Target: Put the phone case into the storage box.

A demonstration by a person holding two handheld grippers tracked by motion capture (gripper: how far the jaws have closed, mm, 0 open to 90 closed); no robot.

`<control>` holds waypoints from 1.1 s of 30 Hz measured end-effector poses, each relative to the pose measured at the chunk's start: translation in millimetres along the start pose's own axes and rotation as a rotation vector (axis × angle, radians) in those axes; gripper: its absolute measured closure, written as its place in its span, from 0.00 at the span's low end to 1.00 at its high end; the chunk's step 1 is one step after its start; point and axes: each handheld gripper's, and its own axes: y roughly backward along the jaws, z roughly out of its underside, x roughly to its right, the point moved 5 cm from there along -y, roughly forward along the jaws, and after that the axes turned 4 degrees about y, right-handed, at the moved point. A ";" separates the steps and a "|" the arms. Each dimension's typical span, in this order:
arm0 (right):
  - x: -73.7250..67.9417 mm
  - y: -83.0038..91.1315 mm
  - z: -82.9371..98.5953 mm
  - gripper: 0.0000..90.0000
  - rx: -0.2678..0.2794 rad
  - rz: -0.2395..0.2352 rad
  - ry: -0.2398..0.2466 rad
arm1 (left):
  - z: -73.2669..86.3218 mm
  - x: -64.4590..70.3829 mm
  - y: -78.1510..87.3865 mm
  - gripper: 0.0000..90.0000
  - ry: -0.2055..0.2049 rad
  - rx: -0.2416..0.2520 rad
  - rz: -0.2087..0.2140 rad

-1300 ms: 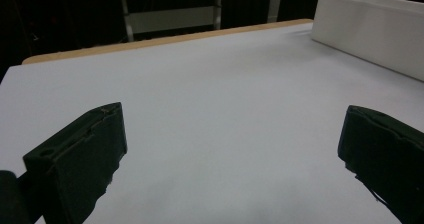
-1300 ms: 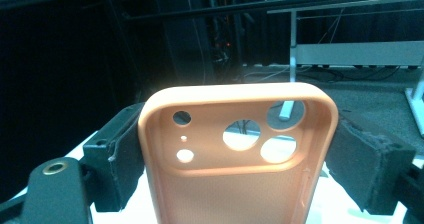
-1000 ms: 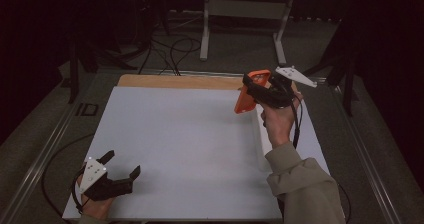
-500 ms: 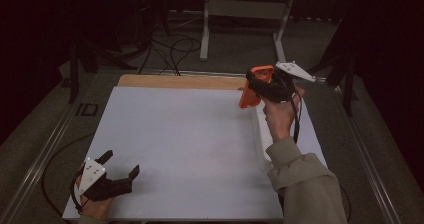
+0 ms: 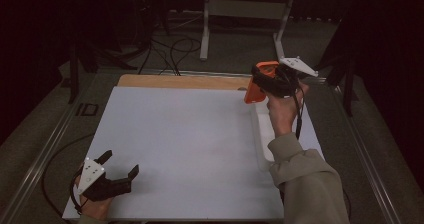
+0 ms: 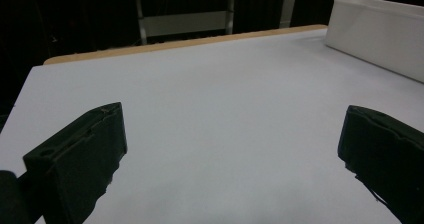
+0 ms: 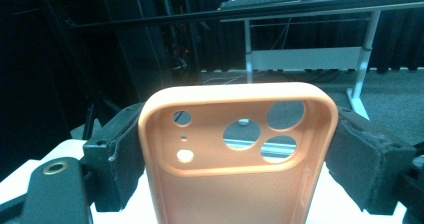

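The right claw [image 5: 260, 86] is clamped on the orange rubbery phone case [image 7: 235, 154], lifted above the white table [image 5: 190, 134] near the white tray [image 5: 262, 129]. The left claw [image 5: 119, 170] rests open. Best to lower it level, releasing only once it touches down.

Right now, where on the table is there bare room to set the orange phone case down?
The white mat is bare from the wooden edge strip to the left gripper. It is crowded only at the right, where the white tray lies under the right gripper holding the phone case.
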 end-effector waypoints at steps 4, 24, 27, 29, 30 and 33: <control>2.4 -2.8 -1.1 0.19 0.001 0.014 0.009 | 0.0 0.2 0.0 0.00 -0.001 0.001 0.002; 26.3 -17.6 8.8 0.19 -0.012 0.086 -0.023 | 0.4 -0.7 0.9 0.00 0.009 0.002 -0.007; 29.4 -20.4 10.4 0.19 -0.017 0.104 -0.009 | 0.3 -0.6 1.2 0.00 0.007 0.003 -0.007; 31.5 -21.8 11.1 0.19 -0.017 0.109 -0.013 | 0.4 -0.5 1.2 0.00 0.008 0.003 -0.007; 32.6 -22.5 11.2 0.19 -0.018 0.112 -0.011 | 0.5 -0.5 1.1 0.00 0.008 0.003 -0.008; 35.6 -24.9 12.0 0.19 -0.021 0.124 -0.013 | 0.3 -0.8 1.5 0.00 0.011 0.004 -0.011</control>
